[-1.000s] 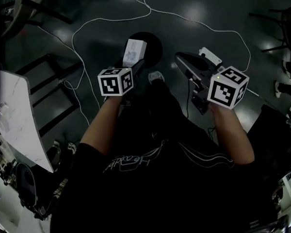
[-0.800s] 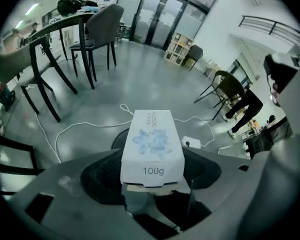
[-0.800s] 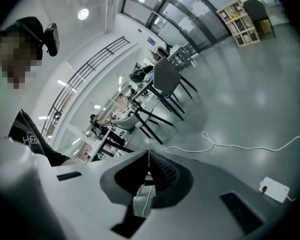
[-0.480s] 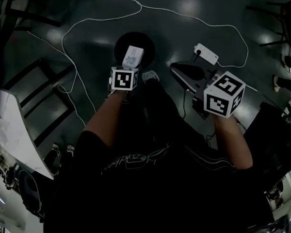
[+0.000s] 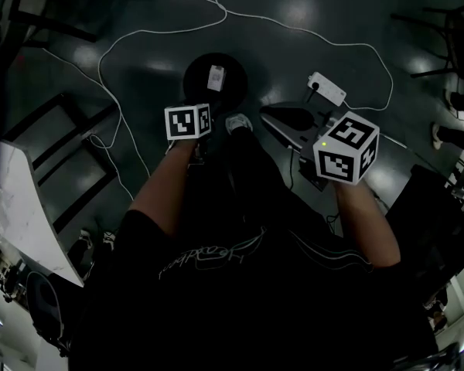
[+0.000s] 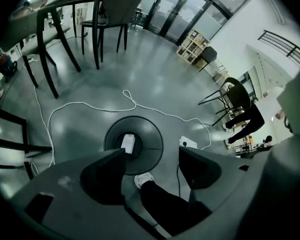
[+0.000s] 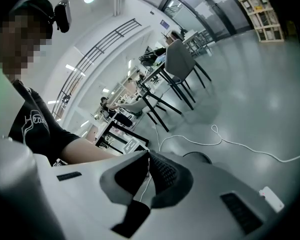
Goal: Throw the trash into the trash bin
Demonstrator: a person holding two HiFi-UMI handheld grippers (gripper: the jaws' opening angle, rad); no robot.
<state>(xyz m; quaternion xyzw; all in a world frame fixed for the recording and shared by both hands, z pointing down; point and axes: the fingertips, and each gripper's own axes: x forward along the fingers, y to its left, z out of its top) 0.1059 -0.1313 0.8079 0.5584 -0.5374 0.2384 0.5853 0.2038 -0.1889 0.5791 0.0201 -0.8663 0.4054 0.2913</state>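
A round black trash bin (image 5: 214, 83) stands on the dark floor ahead of me. A white carton (image 5: 216, 76) lies inside it, also seen in the left gripper view as the carton (image 6: 128, 143) at the bottom of the bin (image 6: 145, 156). My left gripper (image 6: 152, 153) hangs over the bin's near rim, pointing steeply down. It is open with nothing between its fingers, and its marker cube (image 5: 187, 120) hides them in the head view. My right gripper (image 5: 272, 116) is shut and empty to the right of the bin; its pads (image 7: 160, 170) are pressed together.
A white cable (image 5: 139, 33) loops over the floor round the bin to a power strip (image 5: 327, 88). My shoe (image 5: 237, 122) is beside the bin. A white table (image 5: 23, 207) and dark chair frames (image 5: 58, 141) stand on the left, and a chair (image 6: 235, 96) farther right.
The white carton, held up between the left gripper's jaws a second ago, has left them and now lies in the bin. The left gripper has sunk toward the bin.
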